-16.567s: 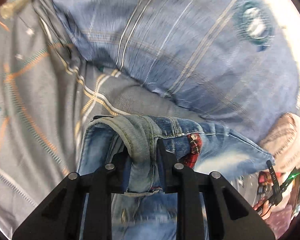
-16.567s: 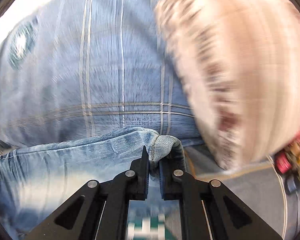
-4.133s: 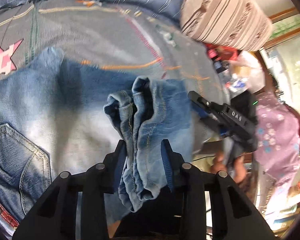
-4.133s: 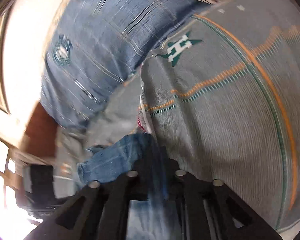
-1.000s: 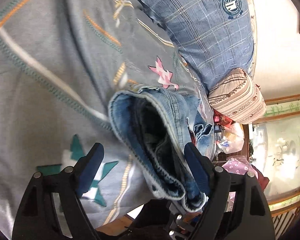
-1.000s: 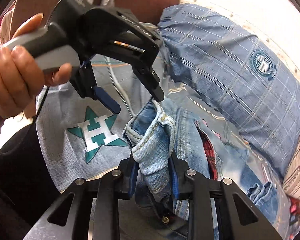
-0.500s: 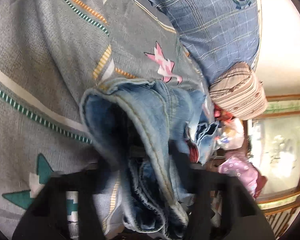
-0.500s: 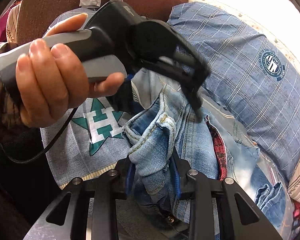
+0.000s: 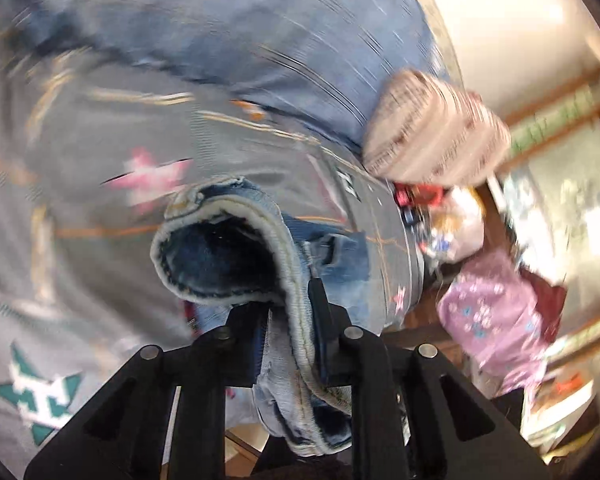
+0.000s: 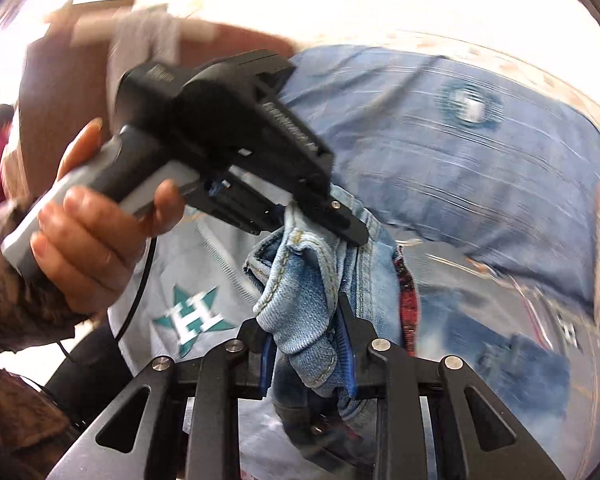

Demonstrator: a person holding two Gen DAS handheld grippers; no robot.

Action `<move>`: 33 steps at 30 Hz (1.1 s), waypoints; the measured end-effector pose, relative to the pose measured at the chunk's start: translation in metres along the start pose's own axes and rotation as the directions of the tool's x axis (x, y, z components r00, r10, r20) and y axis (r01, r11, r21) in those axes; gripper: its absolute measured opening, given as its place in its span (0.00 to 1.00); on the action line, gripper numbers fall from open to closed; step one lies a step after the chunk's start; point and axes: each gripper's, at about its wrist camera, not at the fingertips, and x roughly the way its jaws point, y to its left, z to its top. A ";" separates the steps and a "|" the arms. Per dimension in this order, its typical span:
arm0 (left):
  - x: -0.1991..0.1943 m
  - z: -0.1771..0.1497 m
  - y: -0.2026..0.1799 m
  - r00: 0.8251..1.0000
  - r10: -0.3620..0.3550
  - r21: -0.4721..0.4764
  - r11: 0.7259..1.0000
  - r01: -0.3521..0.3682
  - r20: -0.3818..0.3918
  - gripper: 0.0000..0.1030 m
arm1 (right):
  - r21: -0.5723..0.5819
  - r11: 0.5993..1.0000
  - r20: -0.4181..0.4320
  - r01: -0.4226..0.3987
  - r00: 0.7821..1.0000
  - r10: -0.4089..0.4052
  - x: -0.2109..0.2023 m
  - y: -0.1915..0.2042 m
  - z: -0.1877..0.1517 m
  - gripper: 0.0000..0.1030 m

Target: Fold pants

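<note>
Pants (image 9: 220, 256) on the bedspread (image 9: 80, 280), pillow (image 9: 260, 32) behind, striped cushion (image 9: 432, 136) at its right.

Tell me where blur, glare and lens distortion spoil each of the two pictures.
Left wrist view: heavy motion blur smears the blue pillow and the grey bedspread; the jeans between the gripper's fingers are sharper; the fisheye bends the edges. Right wrist view: the top is washed out by glare, the pillow streaks, while the hand and denim read clearly.
</note>
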 end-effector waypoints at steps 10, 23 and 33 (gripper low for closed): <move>0.187 0.013 -0.131 0.941 0.187 0.289 0.952 -0.102 -0.284 0.29 | 0.520 0.852 0.022 0.062 0.996 -0.086 -0.067 -0.153 -0.069 0.25; 0.230 0.003 -0.167 0.885 0.265 0.360 0.925 -0.121 -0.383 0.56 | 0.839 0.544 -0.013 0.005 1.000 0.011 -0.075 -0.246 -0.168 0.47; 0.105 0.026 -0.063 0.963 0.229 0.118 0.970 -0.213 -0.142 0.72 | 0.842 0.532 0.119 -0.085 0.992 -0.030 -0.123 -0.290 -0.165 0.62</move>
